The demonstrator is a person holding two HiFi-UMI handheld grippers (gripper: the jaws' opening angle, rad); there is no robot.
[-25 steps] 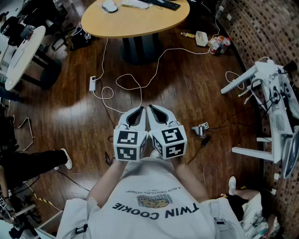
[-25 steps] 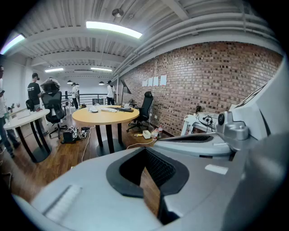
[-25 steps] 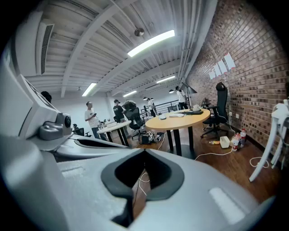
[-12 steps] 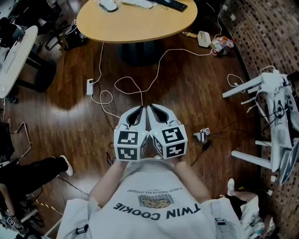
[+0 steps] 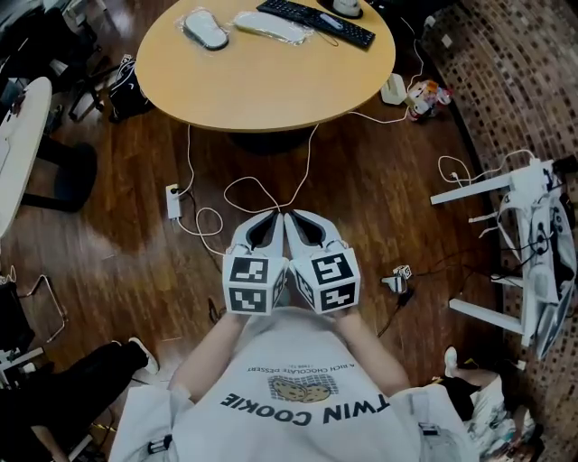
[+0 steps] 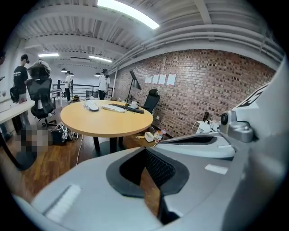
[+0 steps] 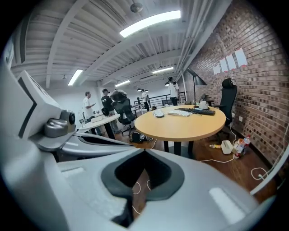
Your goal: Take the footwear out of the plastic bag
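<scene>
Pale grey plastic, two-jaw: left gripper (image 5: 275, 215) and right gripper (image 5: 292, 217), held side by side and touching just in front of the chest, marker cubes nearest the body, jaw tips pointing away over the dark wooden floor (image 5: 379, 180).

Left gripper (image 6: 144, 150): jaws closed tip to tip, nothing between them, only a sliver of floor showing behind the black pads.

Right gripper (image 7: 144, 151): jaws likewise pressed together, empty.

Round wooden table (image 5: 271, 86), ahead of both grippers and well apart from them. On its far left part: pale footwear (image 5: 208, 32) lying inside a clear plastic bag (image 5: 191, 19), untouched, ahead and to the left of the left gripper. Same footwear in the left gripper view (image 6: 93, 108) and the right gripper view (image 7: 159, 113), on the tabletop beyond the jaw tips.

Just right of it: second pale packet (image 5: 271, 25), then black keyboard (image 5: 316, 22).

Between table and grippers, on the floor: looped white cables (image 5: 244, 185) and a white power strip (image 5: 173, 200).
</scene>
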